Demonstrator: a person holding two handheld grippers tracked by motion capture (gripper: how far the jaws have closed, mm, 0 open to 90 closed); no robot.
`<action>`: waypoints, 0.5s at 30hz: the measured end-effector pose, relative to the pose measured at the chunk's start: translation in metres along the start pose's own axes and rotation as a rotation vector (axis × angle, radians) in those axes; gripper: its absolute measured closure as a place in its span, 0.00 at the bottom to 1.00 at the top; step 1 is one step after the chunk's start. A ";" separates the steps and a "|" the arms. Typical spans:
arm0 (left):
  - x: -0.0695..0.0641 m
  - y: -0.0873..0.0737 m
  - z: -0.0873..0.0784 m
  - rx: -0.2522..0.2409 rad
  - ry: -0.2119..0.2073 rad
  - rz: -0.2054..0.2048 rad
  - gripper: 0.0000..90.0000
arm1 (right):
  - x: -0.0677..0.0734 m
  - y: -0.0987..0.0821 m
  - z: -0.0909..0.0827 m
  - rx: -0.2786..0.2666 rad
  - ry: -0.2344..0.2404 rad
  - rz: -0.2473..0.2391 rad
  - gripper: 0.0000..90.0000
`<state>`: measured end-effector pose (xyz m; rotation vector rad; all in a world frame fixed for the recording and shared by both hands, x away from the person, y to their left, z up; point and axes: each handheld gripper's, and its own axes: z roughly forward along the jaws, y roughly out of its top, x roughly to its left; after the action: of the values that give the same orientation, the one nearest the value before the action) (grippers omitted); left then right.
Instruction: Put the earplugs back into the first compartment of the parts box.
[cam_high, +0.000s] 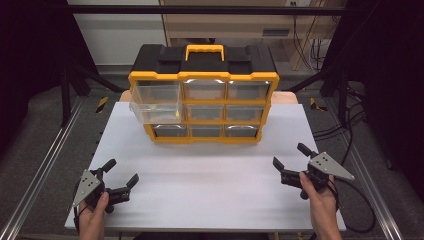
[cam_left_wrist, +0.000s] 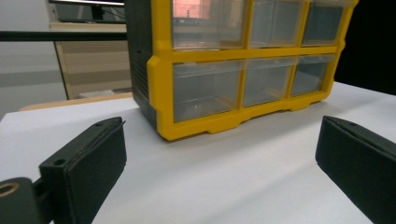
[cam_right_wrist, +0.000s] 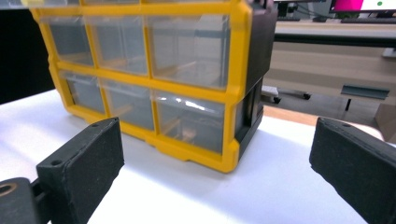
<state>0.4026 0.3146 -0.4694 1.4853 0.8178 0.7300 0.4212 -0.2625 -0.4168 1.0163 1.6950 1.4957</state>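
Grippers come first: the left gripper (cam_high: 119, 176), held in the person's left hand (cam_high: 92, 212) near the front left corner of the white tabletop (cam_high: 210, 185), has its two black jaws spread wide with nothing between them and touches nothing. In the left gripper view the same wide gap shows, with bare white surface between the black pads. The right gripper (cam_high: 290, 156), in the person's right hand (cam_high: 320, 200) near the front right edge of the tabletop, is likewise wide open and empty; the right gripper view shows its jaws far apart over the white surface.

Well apart from both, at the far middle of the tabletop, stands the yellow-and-black plastic drawer organizer (cam_high: 204, 92) with a yellow carry handle (cam_high: 204, 50) on its black top. It stands upright, its long axis running left to right across the tabletop, and its front of nine clear drawers in three rows faces the person. The clear plastic drawer at the left of the middle row (cam_high: 155, 111) is pulled out toward the person, projecting beyond the yellow frame; a small yellowish item lies inside it, too small to identify. The other drawers sit flush. No brand, label or writing can be read on the organizer.
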 end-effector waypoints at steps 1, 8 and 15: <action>0.000 0.000 0.000 -0.006 -0.009 -0.006 0.02 | 0.001 -0.003 0.001 0.001 0.005 0.003 0.04; -0.002 0.001 0.001 -0.001 -0.020 -0.016 0.01 | 0.011 -0.021 0.014 0.040 0.041 0.022 0.04; -0.005 0.000 0.005 0.037 -0.028 -0.021 0.01 | 0.026 -0.035 0.032 0.080 0.068 -0.005 0.05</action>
<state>0.4039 0.3075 -0.4697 1.5151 0.8282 0.6799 0.4316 -0.2257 -0.4556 1.0118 1.8167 1.4855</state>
